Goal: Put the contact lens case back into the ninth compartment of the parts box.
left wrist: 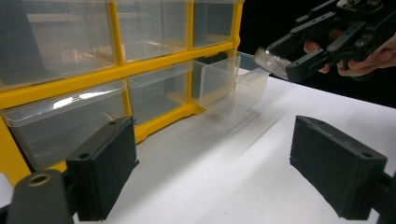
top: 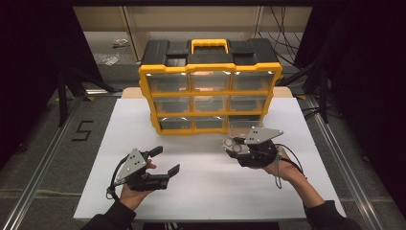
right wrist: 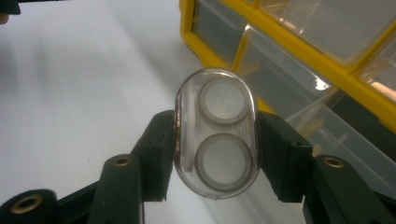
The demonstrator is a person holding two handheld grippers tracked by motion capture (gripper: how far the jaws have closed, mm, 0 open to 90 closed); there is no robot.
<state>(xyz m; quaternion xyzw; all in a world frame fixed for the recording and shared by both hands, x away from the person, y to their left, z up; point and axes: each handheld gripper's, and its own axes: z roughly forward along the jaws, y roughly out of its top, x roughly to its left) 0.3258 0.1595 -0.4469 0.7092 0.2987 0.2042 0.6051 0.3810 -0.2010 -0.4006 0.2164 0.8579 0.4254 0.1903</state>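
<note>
Right gripper view: we clamp clear oval case (right wrist: pixel 216 133) in right gripper (right wrist: pixel 216 140), near table's (top: pixel 201 191) right edge; keep it level over pulled-out drawer (top: pixel 239 125). Left gripper (top: pixel 163 160) wide, empty.

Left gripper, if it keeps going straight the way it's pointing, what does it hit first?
Probably the clear drawer pulled out of the yellow organizer's bottom row. The left gripper is open over bare white table; depth is hard to judge, so it could slide just past it.
</note>
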